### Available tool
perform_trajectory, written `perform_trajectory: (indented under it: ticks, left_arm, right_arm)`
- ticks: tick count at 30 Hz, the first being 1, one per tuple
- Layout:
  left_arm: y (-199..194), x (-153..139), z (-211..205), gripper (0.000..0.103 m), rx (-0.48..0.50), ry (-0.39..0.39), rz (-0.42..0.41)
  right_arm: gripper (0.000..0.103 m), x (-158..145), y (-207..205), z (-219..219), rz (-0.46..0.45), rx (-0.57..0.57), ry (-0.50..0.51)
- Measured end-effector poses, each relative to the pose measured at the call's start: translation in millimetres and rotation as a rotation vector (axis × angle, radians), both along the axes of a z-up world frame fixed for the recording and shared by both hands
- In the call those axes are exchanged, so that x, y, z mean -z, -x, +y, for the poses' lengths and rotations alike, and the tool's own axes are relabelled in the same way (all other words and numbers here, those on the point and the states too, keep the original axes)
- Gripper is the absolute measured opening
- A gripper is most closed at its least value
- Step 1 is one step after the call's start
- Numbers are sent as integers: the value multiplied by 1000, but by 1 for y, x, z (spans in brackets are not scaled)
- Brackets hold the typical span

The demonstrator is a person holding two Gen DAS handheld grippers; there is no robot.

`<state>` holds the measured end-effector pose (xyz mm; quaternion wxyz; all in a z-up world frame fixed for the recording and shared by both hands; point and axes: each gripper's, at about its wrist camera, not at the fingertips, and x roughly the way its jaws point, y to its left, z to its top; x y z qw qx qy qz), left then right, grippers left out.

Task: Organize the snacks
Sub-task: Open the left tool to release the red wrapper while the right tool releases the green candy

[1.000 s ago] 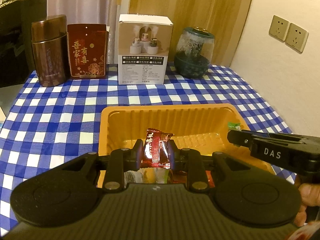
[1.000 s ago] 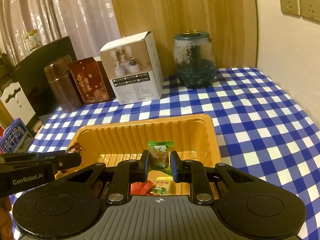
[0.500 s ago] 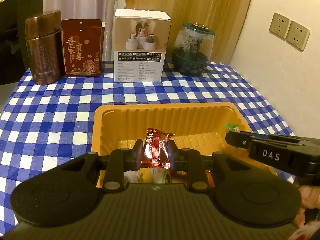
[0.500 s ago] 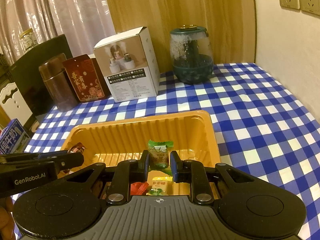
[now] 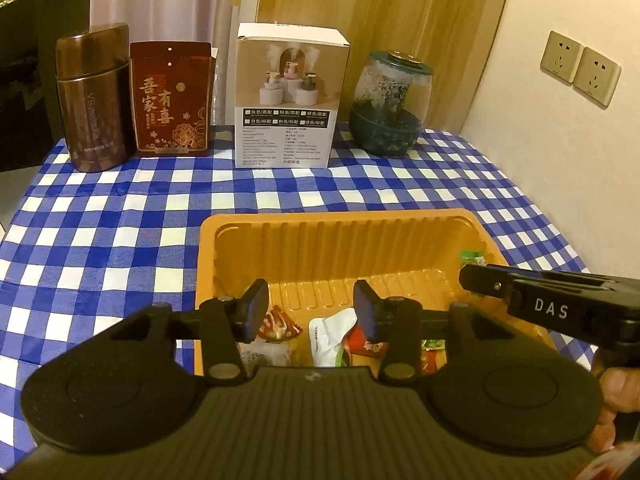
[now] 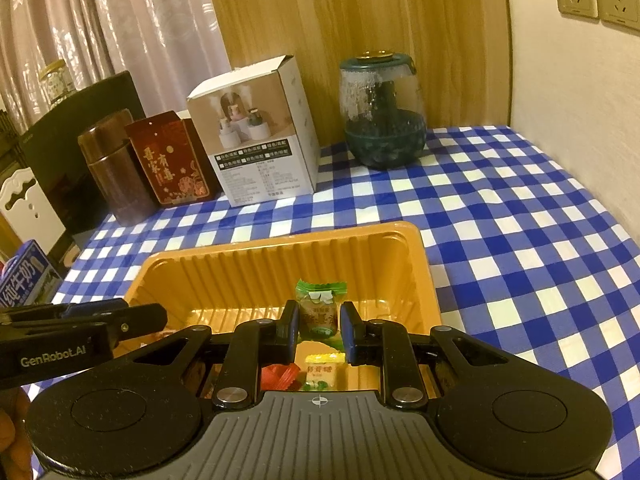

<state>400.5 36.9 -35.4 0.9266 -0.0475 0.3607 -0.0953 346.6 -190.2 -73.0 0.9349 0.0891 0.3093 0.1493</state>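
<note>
1. Step in hand looks like the drop-off: both grippers hover over the orange tray (image 5: 340, 236), which sits on the blue-checked worktop (image 5: 120, 220), and snacks are going into it one by one.

2. The left gripper (image 5: 308, 308) has just been opening its fingers, and now nothing is between them. The red-wrapped candy (image 5: 276, 325) lies in the tray just below the left pad, next to a white packet (image 5: 330, 334) and a couple of other wrappers. So I'd say that piece is delivered.

3. The right gripper (image 6: 319, 326) is clamped on a green-wrapped candy (image 6: 319, 306), holding it upright above the tray floor. Under it sit a yellow candy (image 6: 323, 370) and a red one (image 6: 280, 374).

4. Next move, my guess: the right side lets go too, since the green one is already well inside the tray walls. Nothing fancy needed, just spread the fingers and let it fall on the pile.

5. After that both grippers need fresh snacks, but I can't spot any loose ones on the cloth in either view, so can't say how many remain.

6. Stuff along the back, the brown canister (image 5: 94, 100), white box (image 5: 290, 100) and glass jar (image 5: 390, 104), stands well apart from the tray and isn't in the way.
</note>
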Motion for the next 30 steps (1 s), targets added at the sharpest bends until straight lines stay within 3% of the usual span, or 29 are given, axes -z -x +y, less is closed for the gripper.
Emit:
perform_trajectory:
  ticks: [7, 20, 22, 23, 30]
  left_arm:
    - [2, 2, 0, 42, 2, -43, 9]
    - [3, 4, 3, 43, -1, -43, 12]
    - [3, 4, 2, 42, 0, -47, 14]
    - [3, 4, 2, 42, 0, -49, 15]
    - [2, 6, 2, 47, -7, -62, 19]
  right_arm:
    - [22, -2, 0, 2, -7, -6, -6]
    - [24, 2, -2, 5, -11, -34, -34]
    - [51, 3, -2, 4, -12, -28, -47]
    - [75, 3, -1, 3, -21, -13, -58]
    - [78, -1, -1, -6, -34, 21, -83]
